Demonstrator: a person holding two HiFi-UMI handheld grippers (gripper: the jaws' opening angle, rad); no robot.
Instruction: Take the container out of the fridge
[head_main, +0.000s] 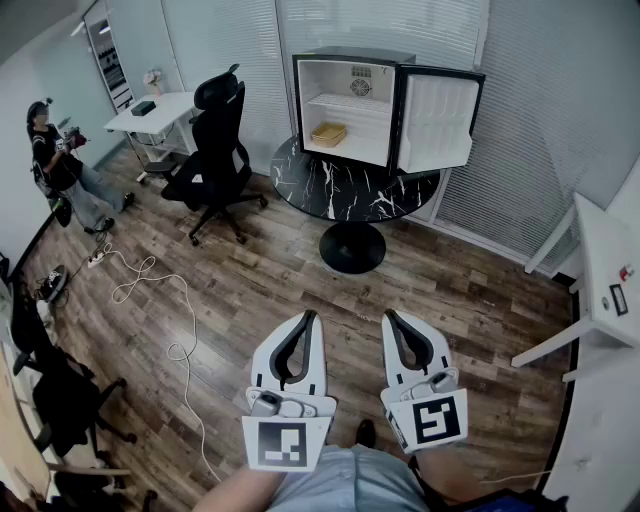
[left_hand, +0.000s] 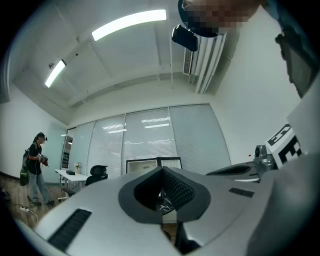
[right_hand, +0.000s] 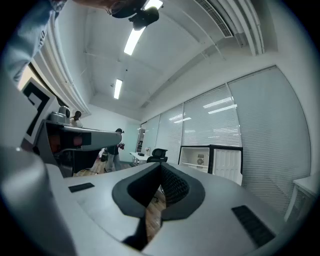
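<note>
A small black fridge (head_main: 352, 108) stands on a round black marble table (head_main: 350, 190) across the room, its door (head_main: 435, 122) swung open to the right. Inside, on the fridge floor at the left, lies a shallow yellow container (head_main: 328, 133). My left gripper (head_main: 310, 316) and right gripper (head_main: 388, 317) are held side by side low in the head view, far from the fridge, both shut with nothing between the jaws. The fridge (right_hand: 209, 161) also shows small in the right gripper view, and behind the closed jaws as the fridge (left_hand: 150, 164) in the left gripper view.
A black office chair (head_main: 215, 150) stands left of the table. A white desk (head_main: 155, 112) is at the back left, with a person (head_main: 65, 165) standing near it. A white cable (head_main: 165, 310) snakes over the wooden floor. White furniture (head_main: 600, 290) lines the right wall.
</note>
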